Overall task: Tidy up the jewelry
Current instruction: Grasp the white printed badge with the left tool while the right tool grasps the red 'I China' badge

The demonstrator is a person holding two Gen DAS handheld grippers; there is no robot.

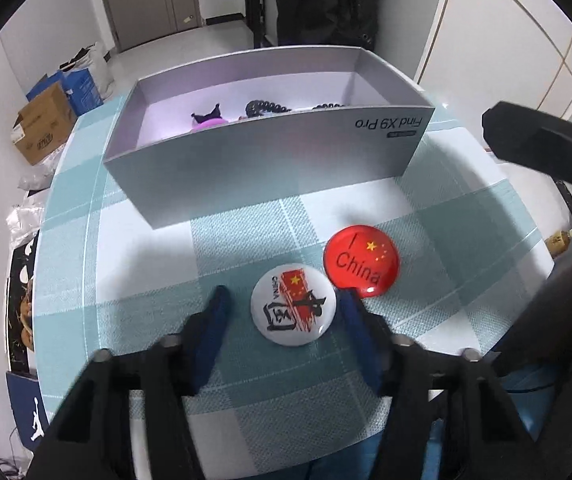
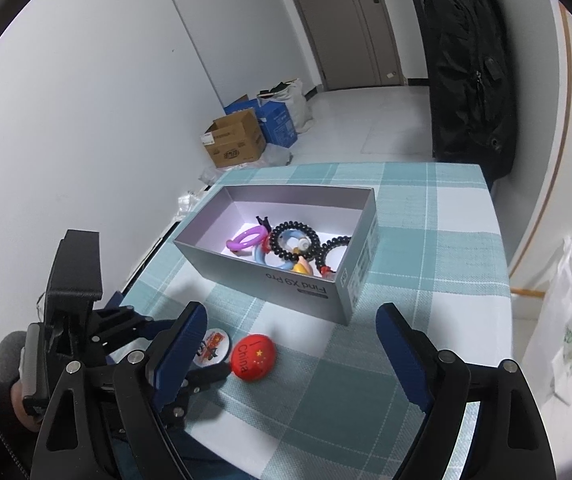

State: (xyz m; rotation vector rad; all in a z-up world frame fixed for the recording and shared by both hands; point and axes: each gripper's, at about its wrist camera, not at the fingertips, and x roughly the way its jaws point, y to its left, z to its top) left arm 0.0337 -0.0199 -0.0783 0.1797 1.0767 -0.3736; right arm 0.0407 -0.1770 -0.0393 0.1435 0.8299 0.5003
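Left claw [image 1: 282, 300] low at the bench's near edge, spread wide, fingers either side of the white badge [image 1: 293, 305] but not yet pinching; right finger [image 1: 355, 312] looks to touch or nearly touch its rim, left finger stands off. Risk: badge is flat and domed, so closing fingers may ride over the rim or skid it along the cloth instead of lifting. The red badge [image 1: 361, 261] lies just beside it, edges near touching, so the right finger could nudge or catch it too. Claw comes in from the near edge, tilted down and forward toward the box [image 1: 270, 168]. Right claw [image 2: 291, 344] hovers higher over the bench [image 2: 445, 240], spread, holding nothing. Box sits mid-bench beyond the badges, already holding bracelets [image 2: 293, 240]; its tall near wall could clip a low carry.
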